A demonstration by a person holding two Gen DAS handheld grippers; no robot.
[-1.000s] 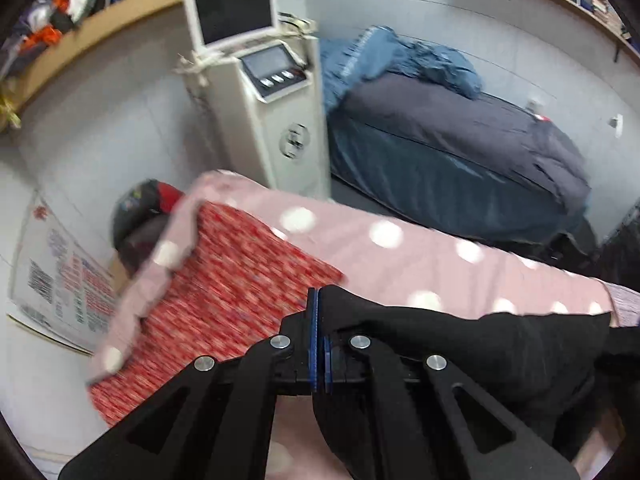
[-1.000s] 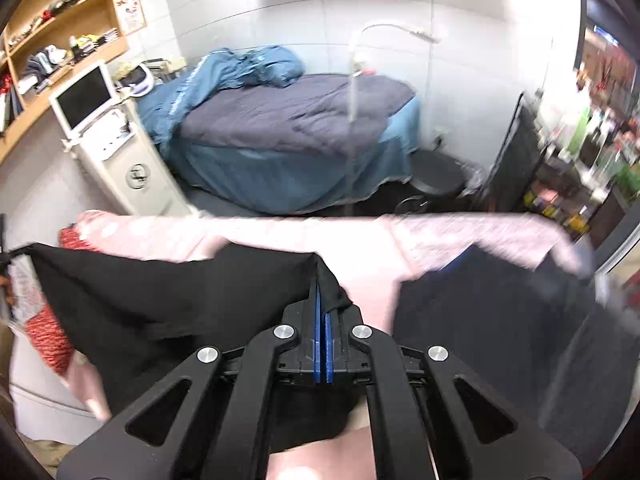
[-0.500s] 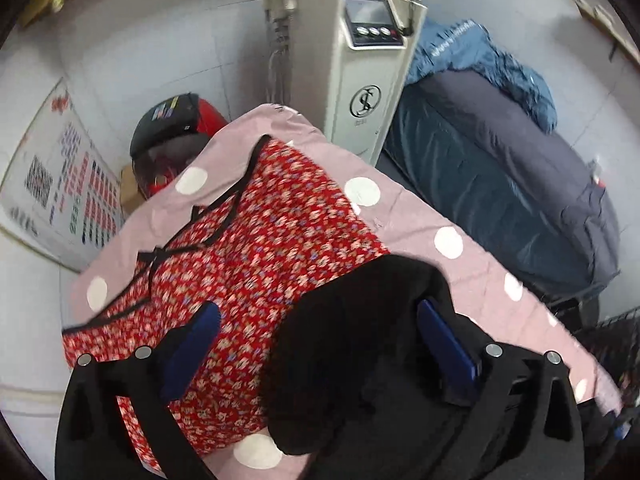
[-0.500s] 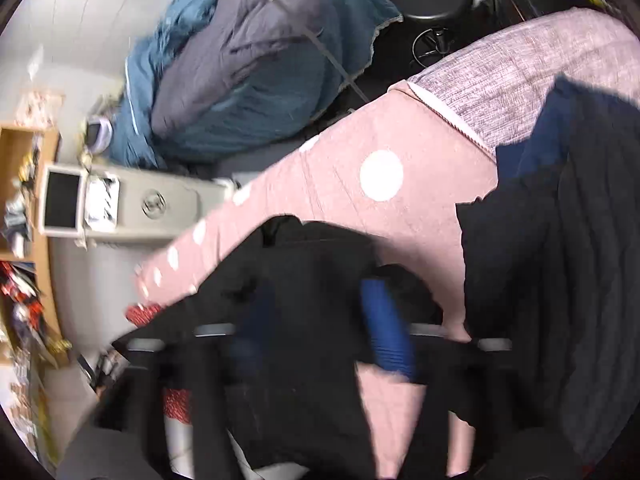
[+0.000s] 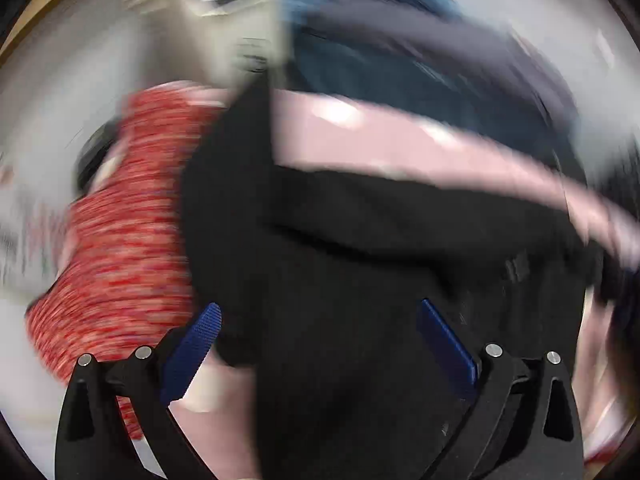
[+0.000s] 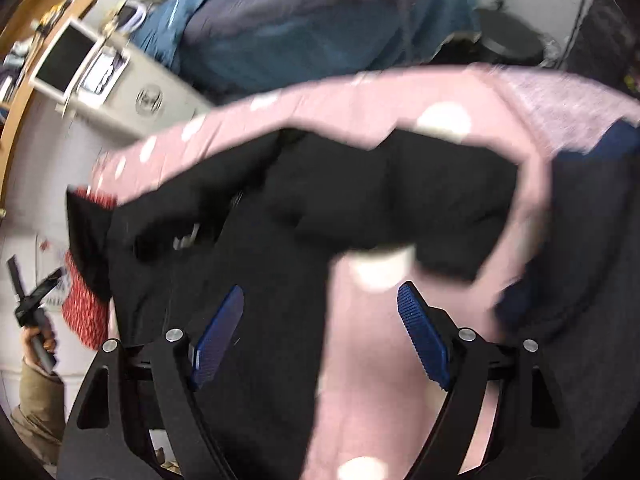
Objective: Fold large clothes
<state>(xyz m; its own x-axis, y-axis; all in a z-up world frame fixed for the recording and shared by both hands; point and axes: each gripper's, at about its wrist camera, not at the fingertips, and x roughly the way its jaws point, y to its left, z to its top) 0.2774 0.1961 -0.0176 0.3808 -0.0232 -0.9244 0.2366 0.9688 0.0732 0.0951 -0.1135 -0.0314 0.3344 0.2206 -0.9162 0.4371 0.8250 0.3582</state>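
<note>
One black garment (image 6: 304, 208), laid crumpled on the pink spotted cover (image 6: 400, 360), apparently set down for folding; not yet squared. Left gripper (image 5: 318, 346): fingers spread wide, holding nothing, hovering over the black cloth. Right gripper (image 6: 320, 334): likewise spread, empty, above the garment's edge. One red patterned garment (image 5: 128, 240) touching its left side; one dark navy garment (image 6: 592, 240) just to the right, probably awaiting turns. Left view blurred.
</note>
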